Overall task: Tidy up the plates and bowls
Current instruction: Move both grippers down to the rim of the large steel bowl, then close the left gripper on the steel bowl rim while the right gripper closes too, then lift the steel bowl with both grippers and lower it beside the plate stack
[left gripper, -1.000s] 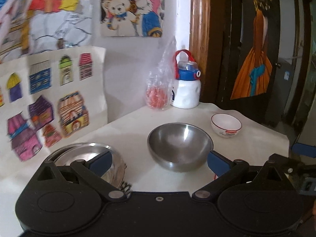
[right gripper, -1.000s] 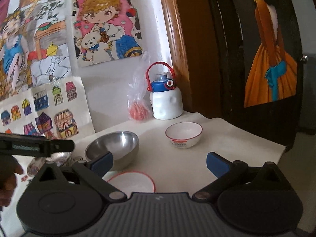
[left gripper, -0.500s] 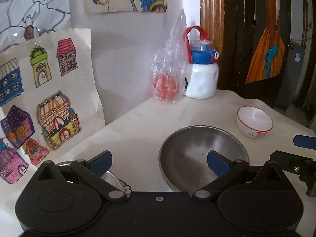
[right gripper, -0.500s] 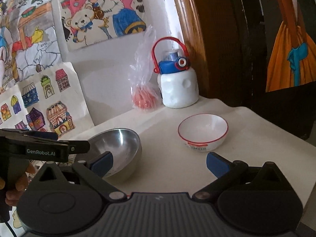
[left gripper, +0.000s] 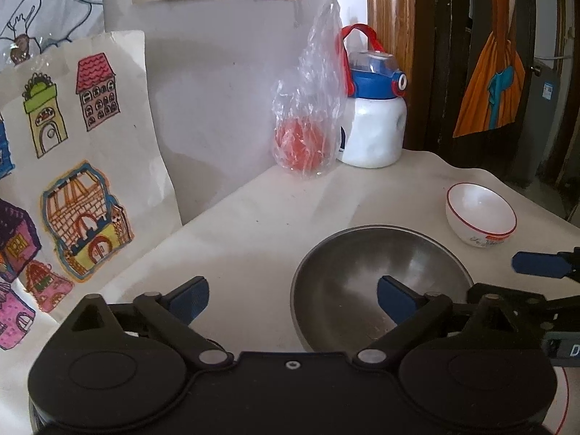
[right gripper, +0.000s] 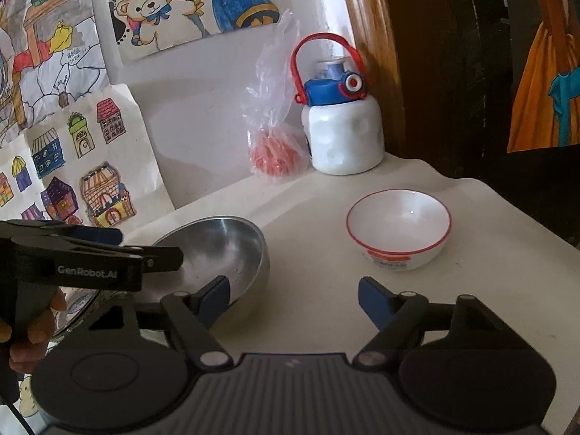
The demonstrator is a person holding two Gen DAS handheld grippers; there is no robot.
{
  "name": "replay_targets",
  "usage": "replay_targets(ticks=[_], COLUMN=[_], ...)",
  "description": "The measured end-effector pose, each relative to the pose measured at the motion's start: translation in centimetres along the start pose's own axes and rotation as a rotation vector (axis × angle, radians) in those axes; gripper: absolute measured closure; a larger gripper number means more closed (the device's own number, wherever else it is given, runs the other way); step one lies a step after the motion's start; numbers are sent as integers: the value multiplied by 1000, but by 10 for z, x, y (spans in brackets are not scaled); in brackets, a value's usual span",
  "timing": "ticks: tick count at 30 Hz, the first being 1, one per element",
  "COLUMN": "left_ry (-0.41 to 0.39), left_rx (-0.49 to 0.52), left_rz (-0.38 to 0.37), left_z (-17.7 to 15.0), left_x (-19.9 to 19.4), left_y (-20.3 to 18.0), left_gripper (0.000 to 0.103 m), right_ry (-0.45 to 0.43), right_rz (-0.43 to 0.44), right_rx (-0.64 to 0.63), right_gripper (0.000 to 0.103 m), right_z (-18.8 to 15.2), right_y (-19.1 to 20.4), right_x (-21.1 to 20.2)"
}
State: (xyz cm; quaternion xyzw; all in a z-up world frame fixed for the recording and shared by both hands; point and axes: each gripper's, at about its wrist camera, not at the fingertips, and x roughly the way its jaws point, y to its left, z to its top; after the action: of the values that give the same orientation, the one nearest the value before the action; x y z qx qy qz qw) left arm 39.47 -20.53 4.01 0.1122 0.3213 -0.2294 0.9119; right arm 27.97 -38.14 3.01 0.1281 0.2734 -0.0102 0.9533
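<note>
Steel bowl (left gripper: 377, 282) x1, white red-rimmed bowl (left gripper: 480, 214) x1 far right on cream surface (left gripper: 275, 217); bottle (left gripper: 373, 116), bag (left gripper: 308, 108) at wall. Left gripper (left gripper: 291, 295) jaws spread, closing, straddling steel bowl's near-left rim, closer than before.
Right wrist: same two bowls, plus steel plate (right gripper: 76, 311) near left. Right gripper (right gripper: 293, 295) jaws spread, closing, nothing pinched; left jaw at steel bowl's outer wall.

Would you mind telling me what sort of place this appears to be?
Probably a family home with a child: children's drawings cover the wall, a kid's water bottle stands on the table, and a steel bowl waits there.
</note>
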Motion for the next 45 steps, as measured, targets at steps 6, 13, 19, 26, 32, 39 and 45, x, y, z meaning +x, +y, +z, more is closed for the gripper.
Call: replay_targets(ticks=[6, 13, 19, 26, 32, 39, 45], left_ry=[26, 89, 87, 34, -20, -11, 65], left_rx=[-18, -57, -105, -150, -190, -235, -292], left_rz=[-27, -62, -63, -58, -66, -62, -66], left_z=[-1, -6, -7, -2, -3, -32, -74], left_x=[4, 11, 6, -21, -64, -120, -154], left_y=[1, 0, 3, 8, 19, 33, 47], left_gripper=[26, 75, 84, 84, 84, 84, 84], right_ry=[9, 58, 68, 23, 9, 77, 141], right_rz=[32, 122, 115, 134, 176, 236, 256], right_rx=[4, 77, 137, 132, 113, 96, 71], right_gripper=[45, 75, 82, 83, 83, 82, 82], right_z=[0, 2, 3, 8, 10, -12, -46], right_y=[8, 10, 7, 18, 36, 72, 100], right_x=[2, 9, 9, -16, -51, -90, -114])
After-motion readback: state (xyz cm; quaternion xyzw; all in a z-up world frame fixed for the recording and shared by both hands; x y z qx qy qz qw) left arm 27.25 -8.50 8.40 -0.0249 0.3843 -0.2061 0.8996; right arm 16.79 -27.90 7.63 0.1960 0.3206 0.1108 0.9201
